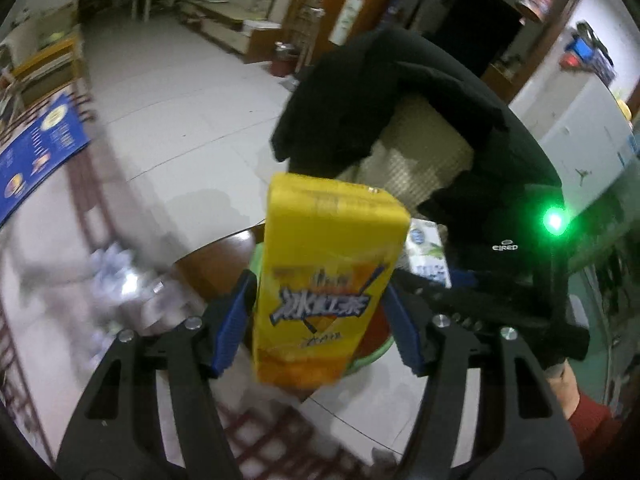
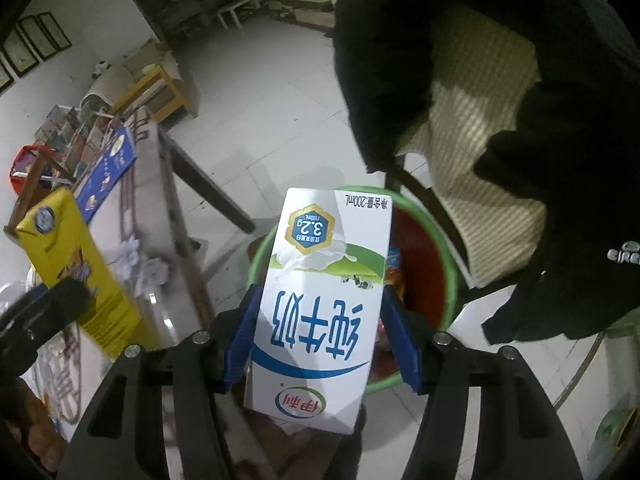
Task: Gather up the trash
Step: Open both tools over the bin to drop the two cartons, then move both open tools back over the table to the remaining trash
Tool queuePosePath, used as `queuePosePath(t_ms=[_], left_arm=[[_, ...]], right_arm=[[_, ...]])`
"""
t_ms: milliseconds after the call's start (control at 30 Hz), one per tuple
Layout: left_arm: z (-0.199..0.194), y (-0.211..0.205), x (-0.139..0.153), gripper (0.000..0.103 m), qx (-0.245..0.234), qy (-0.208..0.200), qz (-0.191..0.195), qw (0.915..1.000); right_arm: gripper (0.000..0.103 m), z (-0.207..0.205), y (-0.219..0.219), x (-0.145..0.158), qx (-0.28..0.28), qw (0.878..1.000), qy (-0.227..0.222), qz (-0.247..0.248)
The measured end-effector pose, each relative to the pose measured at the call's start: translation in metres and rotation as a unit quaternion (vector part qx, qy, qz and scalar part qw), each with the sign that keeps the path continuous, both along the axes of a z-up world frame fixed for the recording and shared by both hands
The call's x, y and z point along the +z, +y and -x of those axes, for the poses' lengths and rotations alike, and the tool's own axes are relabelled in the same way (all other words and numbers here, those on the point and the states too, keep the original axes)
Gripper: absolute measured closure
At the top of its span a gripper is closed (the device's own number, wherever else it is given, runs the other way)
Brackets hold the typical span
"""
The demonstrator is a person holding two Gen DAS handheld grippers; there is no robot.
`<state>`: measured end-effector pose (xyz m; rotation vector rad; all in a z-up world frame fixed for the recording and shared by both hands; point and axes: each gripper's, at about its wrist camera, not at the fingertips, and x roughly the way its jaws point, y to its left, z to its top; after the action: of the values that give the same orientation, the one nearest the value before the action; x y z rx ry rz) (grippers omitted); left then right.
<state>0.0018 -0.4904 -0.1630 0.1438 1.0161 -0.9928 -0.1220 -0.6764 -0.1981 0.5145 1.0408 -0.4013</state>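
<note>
A yellow tea carton is pinched by the left hand-held gripper; a white milk carton is pinched, upside down, by the right hand-held gripper above the green-rimmed bin, beside a coat-draped chair

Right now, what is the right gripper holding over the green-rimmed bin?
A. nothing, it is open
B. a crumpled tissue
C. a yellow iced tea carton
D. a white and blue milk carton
D: the right gripper is shut on the white and blue milk carton, above the green-rimmed red bin; the yellow iced tea carton is in the left gripper.
</note>
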Motion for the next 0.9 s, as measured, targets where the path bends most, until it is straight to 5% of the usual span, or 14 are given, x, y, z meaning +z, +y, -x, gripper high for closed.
queuePosePath(t_ms=[100, 233, 433, 533, 667, 800, 900], left_arm=[[-0.002, -0.021, -0.006, 0.03, 0.003, -0.001, -0.005, 1.0], [-0.011, -0.012, -0.008, 0.029, 0.026, -0.005, -0.011, 0.9996], [-0.046, 0.077, -0.014, 0.027, 0.146, -0.03, -0.054, 0.9873], [-0.061, 0.15, -0.018, 0.027, 0.231, -0.04, -0.083, 0.9686], [-0.074, 0.25, -0.023, 0.024, 0.356, -0.056, -0.12, 0.9251], [-0.09, 0.333, -0.035, 0.021, 0.449, -0.027, -0.135, 0.8827], [-0.104, 0.362, -0.045, 0.018, 0.459, -0.01, -0.134, 0.8784]], right_arm=[[0.025, -0.001, -0.012, -0.009, 0.002, 1.0, 0.016, 0.015], [0.025, 0.004, -0.022, -0.012, -0.019, 1.0, 0.008, 0.009], [0.024, -0.007, -0.002, -0.004, 0.005, 1.0, -0.003, 0.012], [0.023, -0.021, 0.021, 0.002, 0.028, 0.999, -0.014, 0.012], [0.023, -0.051, 0.066, 0.008, 0.077, 0.997, -0.023, 0.012], [0.023, -0.075, 0.114, 0.01, 0.119, 0.992, -0.029, 0.007], [0.023, -0.092, 0.152, 0.011, 0.147, 0.989, -0.03, 0.003]])
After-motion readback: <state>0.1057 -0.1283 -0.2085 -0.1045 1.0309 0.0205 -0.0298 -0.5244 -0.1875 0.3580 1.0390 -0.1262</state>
